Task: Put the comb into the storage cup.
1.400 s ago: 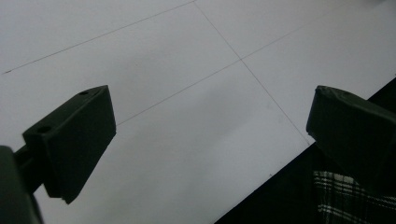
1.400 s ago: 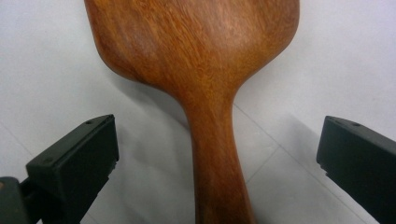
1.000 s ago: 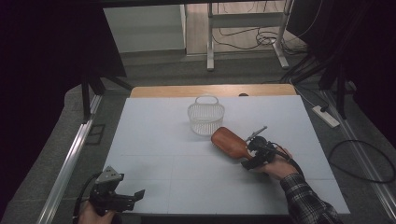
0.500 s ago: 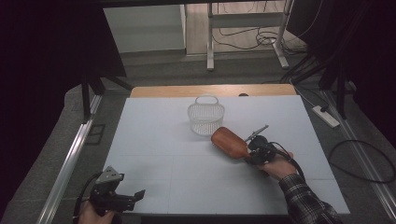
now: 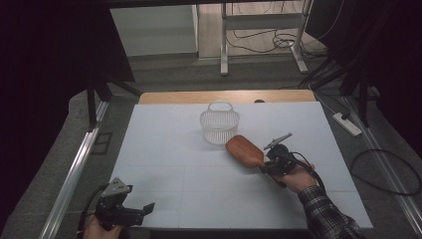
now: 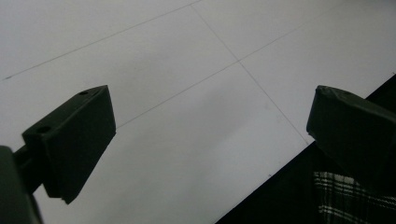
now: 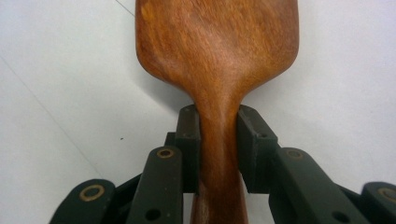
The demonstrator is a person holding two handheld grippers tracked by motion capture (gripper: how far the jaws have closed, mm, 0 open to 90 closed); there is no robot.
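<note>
The wooden hairbrush [image 7: 217, 56], lying on the bench [image 5: 169, 164] just beside the wire basket [image 5: 219, 127], is clamped at its narrow handle neck by the right gripper [image 7: 217, 140], whose jaws have just been closing. It is judged stiff, light, perhaps slippery; the left gripper [image 6: 210, 135] gapes empty.

A lab: white table [image 5: 164, 164] amid black curtains [image 5: 50, 59] and floor cables [image 5: 268, 42].

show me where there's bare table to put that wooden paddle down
Bare table spans the left half, between basket and left claw, and the near edge. It is crowded only around the paddle in the right claw beside the basket.
</note>
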